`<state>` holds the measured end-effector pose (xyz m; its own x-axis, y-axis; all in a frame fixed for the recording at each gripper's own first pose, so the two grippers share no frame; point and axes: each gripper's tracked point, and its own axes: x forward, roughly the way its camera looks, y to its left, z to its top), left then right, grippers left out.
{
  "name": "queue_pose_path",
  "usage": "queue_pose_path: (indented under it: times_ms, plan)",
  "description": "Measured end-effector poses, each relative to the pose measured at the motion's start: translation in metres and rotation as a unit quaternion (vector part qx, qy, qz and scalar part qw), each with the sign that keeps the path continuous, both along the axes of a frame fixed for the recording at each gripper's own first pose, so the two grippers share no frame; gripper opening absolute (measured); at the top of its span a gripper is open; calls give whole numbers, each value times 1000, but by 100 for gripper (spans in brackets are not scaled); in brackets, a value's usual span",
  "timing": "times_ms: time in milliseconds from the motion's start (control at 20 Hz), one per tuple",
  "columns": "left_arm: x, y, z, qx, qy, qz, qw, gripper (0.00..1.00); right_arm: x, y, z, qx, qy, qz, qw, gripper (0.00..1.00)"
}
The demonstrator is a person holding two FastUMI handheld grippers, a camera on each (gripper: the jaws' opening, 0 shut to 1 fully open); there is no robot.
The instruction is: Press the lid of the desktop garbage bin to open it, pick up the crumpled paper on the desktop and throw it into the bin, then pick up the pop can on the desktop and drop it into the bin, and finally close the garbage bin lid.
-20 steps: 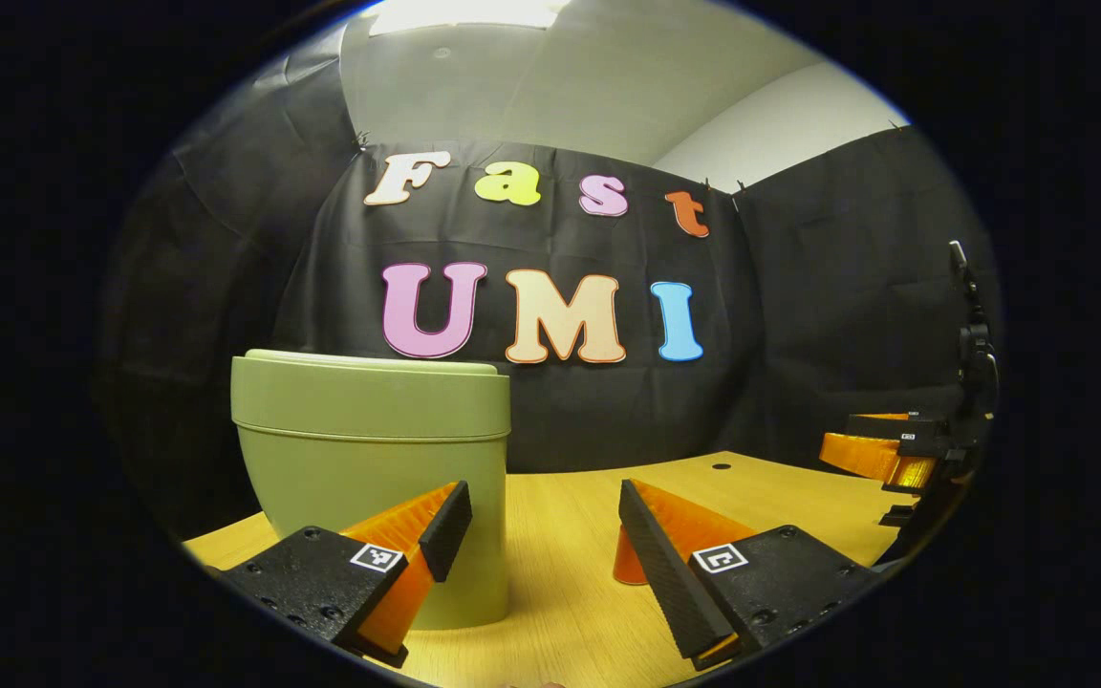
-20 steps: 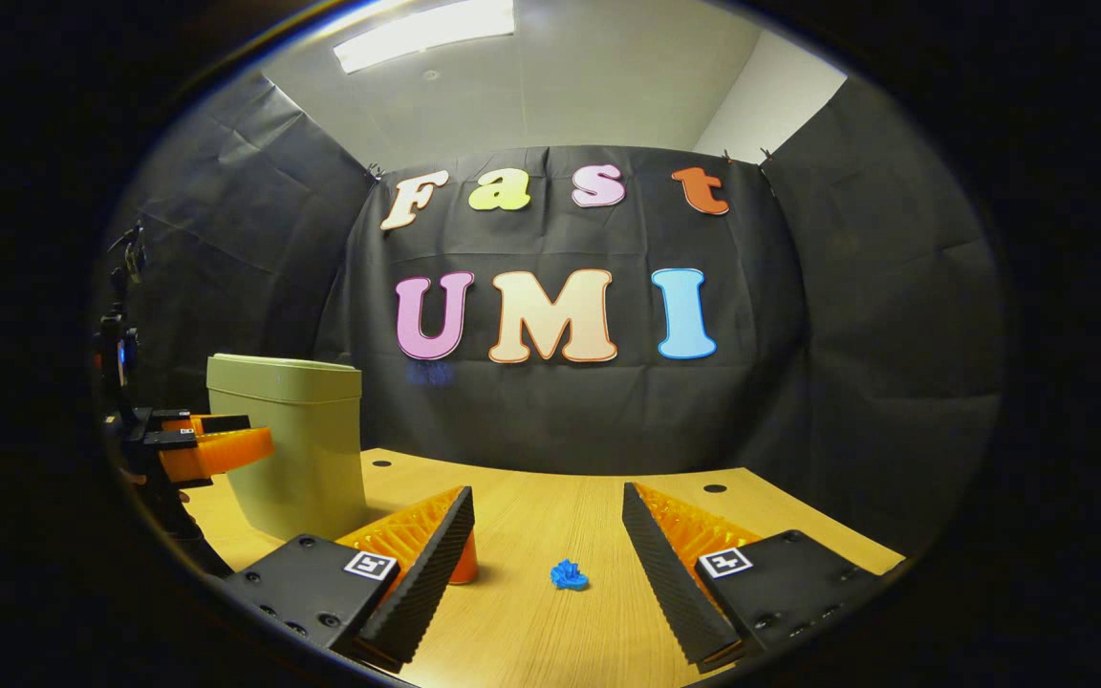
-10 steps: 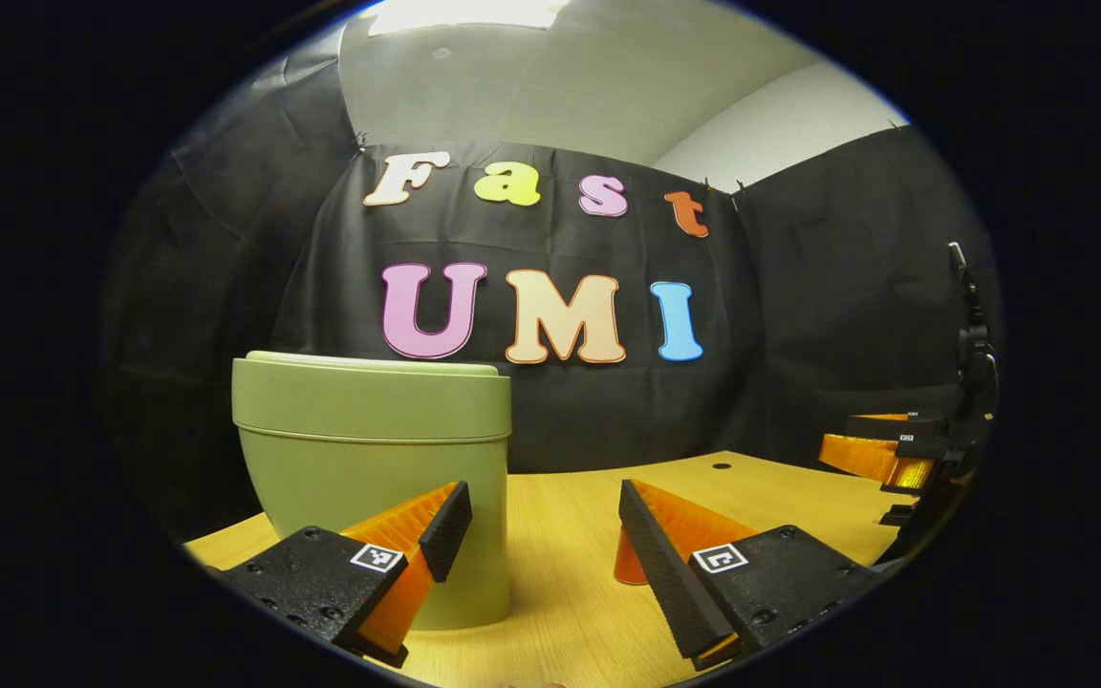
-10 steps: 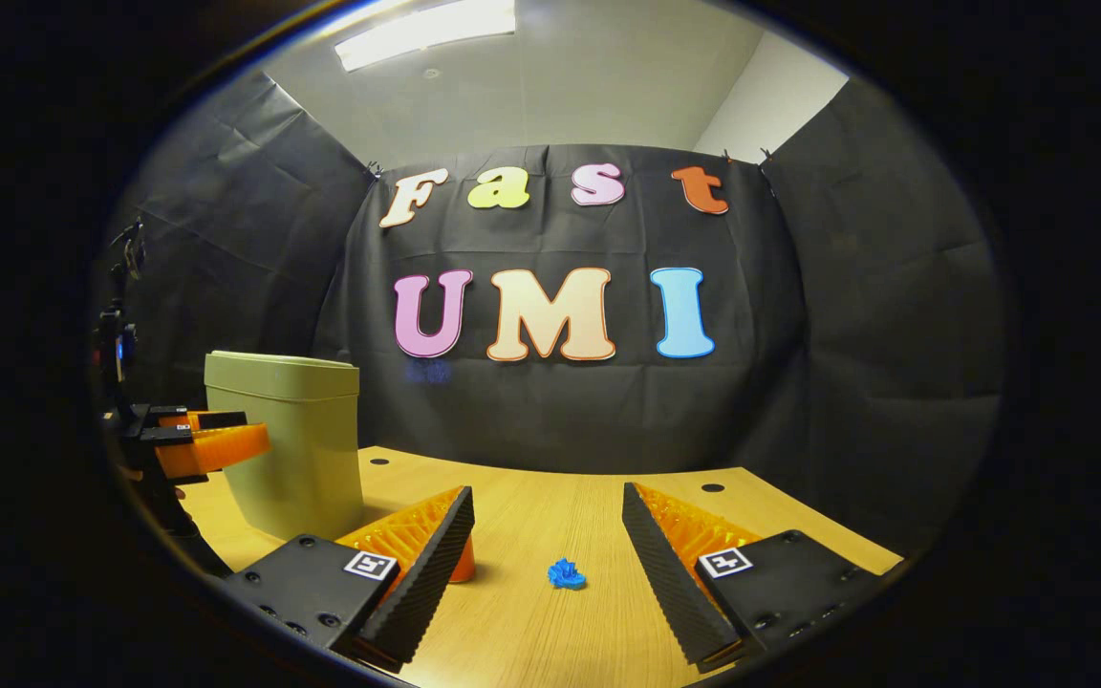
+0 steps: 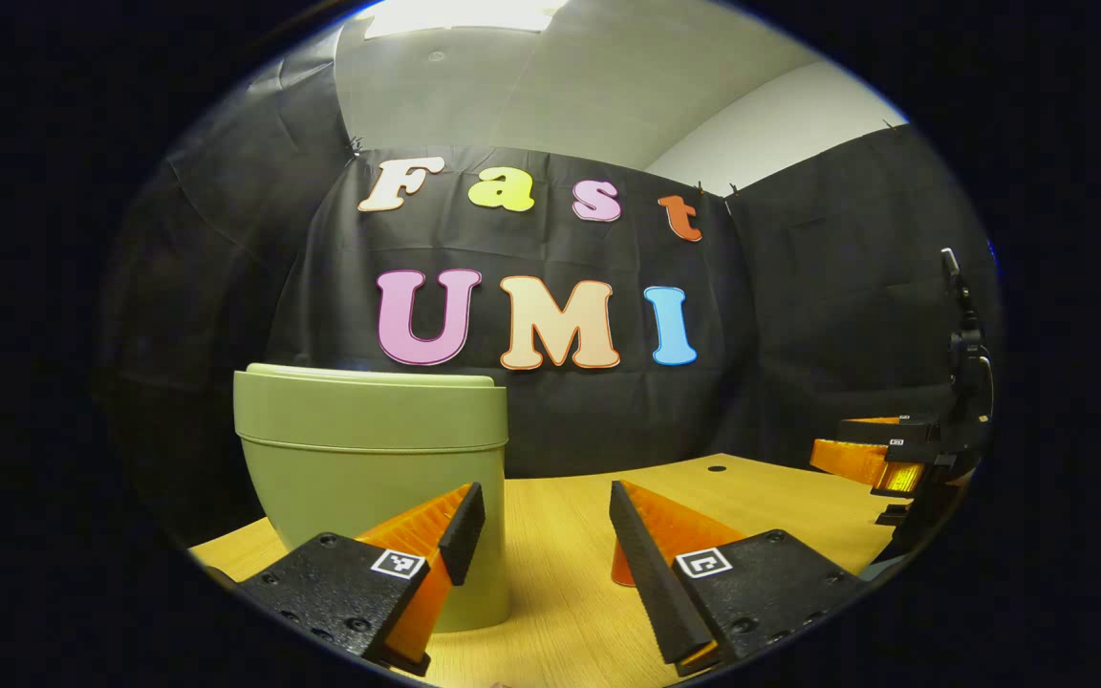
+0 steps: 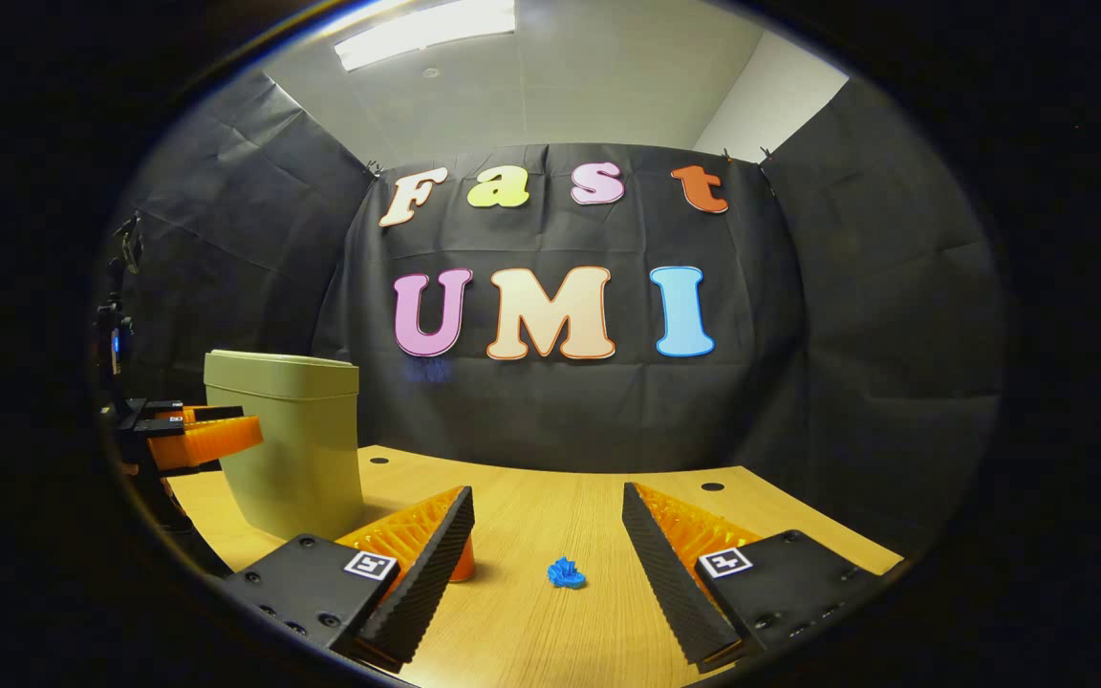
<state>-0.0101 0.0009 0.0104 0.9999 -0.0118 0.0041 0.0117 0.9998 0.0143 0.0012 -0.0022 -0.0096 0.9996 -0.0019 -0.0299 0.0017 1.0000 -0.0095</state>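
Observation:
A pale green bin (image 5: pixel 369 459) stands on the wooden desk with its lid (image 5: pixel 366 381) down. In the left gripper view my left gripper (image 5: pixel 541 535) is open just in front of the bin's right side, nothing between its fingers. An orange can (image 5: pixel 621 566) peeks out behind its right finger. In the right gripper view the right gripper (image 6: pixel 549 545) is open low over the desk. A small blue crumpled paper (image 6: pixel 567 573) lies between and beyond its fingers. The can (image 6: pixel 464 566) stands half hidden by its left finger. The bin (image 6: pixel 292 440) is at the left.
The desk (image 6: pixel 531 506) has small round holes near its back edge and ends at the black cloth wall. The left gripper (image 6: pixel 192 438) shows beside the bin in the right gripper view; the right gripper (image 5: pixel 880 454) shows at the far right of the left gripper view.
The left gripper has lifted slightly and its fingers have drawn a little closer together. The right gripper, bin, paper and can have stayed put.

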Motion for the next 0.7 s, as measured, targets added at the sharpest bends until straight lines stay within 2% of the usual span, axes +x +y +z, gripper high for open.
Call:
queue_pose_path:
  times_ms: [100, 250, 350, 500, 550, 600, 700]
  plan:
    - [-1, 1, 1, 0, 2, 1, 1000, 71, -1, 0, 0, 0, 0, 0, 1000, 98]
    - [-3, -2, 1, -4, 8, -6, 1000, 66, 0, 0, 1, -1, -2, -1, 1000, 99]
    - [-2, -4, 2, -8, 11, -10, 1000, 55, 0, 0, 0, -4, -1, -1, 1000, 99]
    - [-4, 5, 0, -6, 14, 4, 1000, 27, -1, 3, 0, -8, 0, 0, 1000, 98]
    - [-4, 10, -1, -3, 17, 11, 1000, 24, -1, 1, 0, -9, -1, 0, 1000, 98]
    - [-4, 14, -2, -1, 18, 17, 1000, 16, -1, 1, 0, -11, -1, 0, 1000, 98]
    - [-7, 21, 0, 5, 22, 27, 999, 8, 1, -2, -3, -11, 2, -1, 1000, 100]
